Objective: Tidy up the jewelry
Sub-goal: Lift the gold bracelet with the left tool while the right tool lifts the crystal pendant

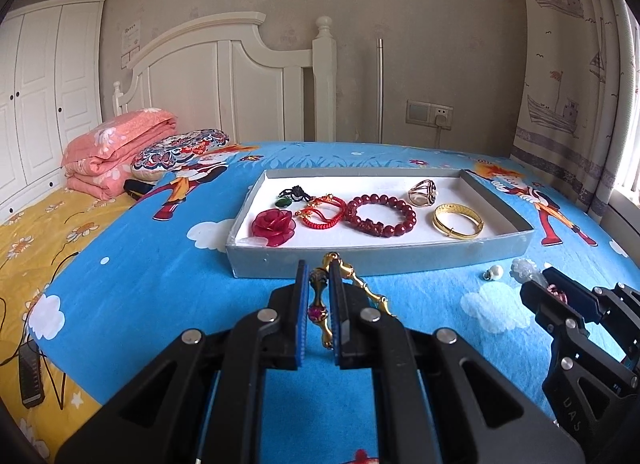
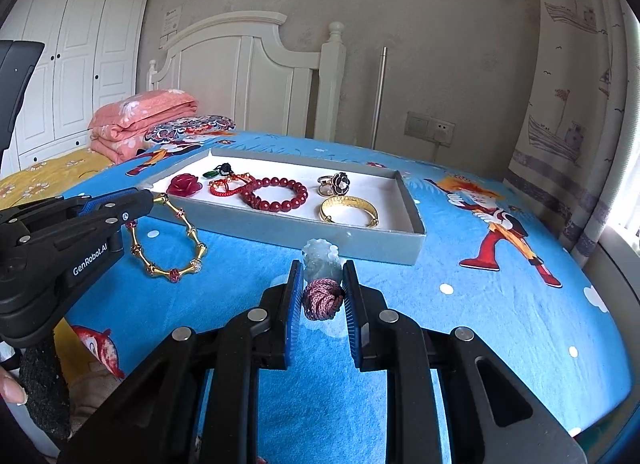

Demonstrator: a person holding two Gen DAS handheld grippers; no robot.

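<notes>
A grey tray (image 1: 380,262) with a white floor lies on the blue bedspread. In it are a red rose (image 1: 273,226), a red cord bracelet (image 1: 322,214), a red bead bracelet (image 1: 381,215), a ring (image 1: 423,192) and a gold bangle (image 1: 458,220). Just in front of the tray, my left gripper (image 1: 319,268) is shut on a gold link bracelet (image 1: 320,298) with pink beads. In the right wrist view the bracelet (image 2: 172,252) hangs as a loop from the left gripper's tip. My right gripper (image 2: 322,268) is shut on the purple knot (image 2: 322,298) of a pale jade pendant (image 2: 320,258).
A small pearl earring (image 1: 494,273) lies loose on the bedspread (image 1: 160,264) right of the left gripper. Folded pink bedding (image 1: 116,152) and a patterned pillow (image 1: 180,148) sit far left by the white headboard (image 1: 224,80). A curtain (image 1: 568,64) hangs at the right.
</notes>
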